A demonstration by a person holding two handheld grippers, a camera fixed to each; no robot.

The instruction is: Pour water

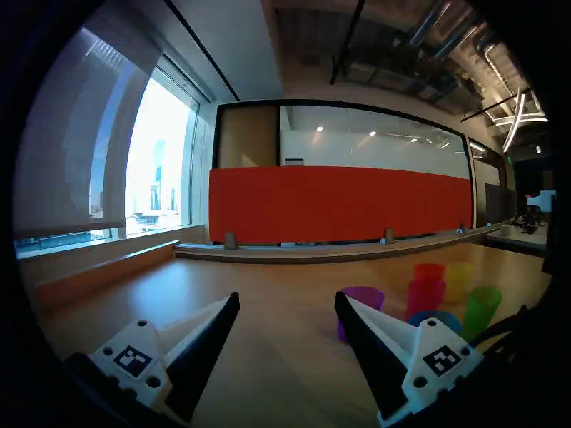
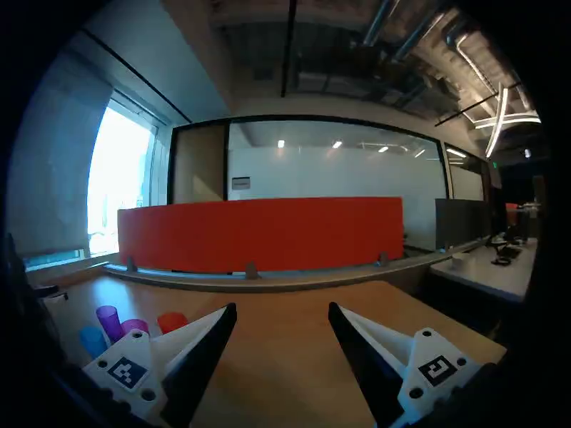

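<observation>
Cups: stood just ahead-right of left tool, lay farther off, left of right tool; both tools gaped empty.

The bench is a big top of light brown wood. Along its far edge stands a long red screen. Behind the screen is a wide glass wall with a dark frame, and small lamps shine in it. Beside the glass is a plain brown panel. At the left of the left gripper view, a tall window lets in bright daylight, and a pale blind hangs part way down. Up high run bare pipes and crossed strip lights. In the right gripper view a pale desk stands off to the right.
</observation>
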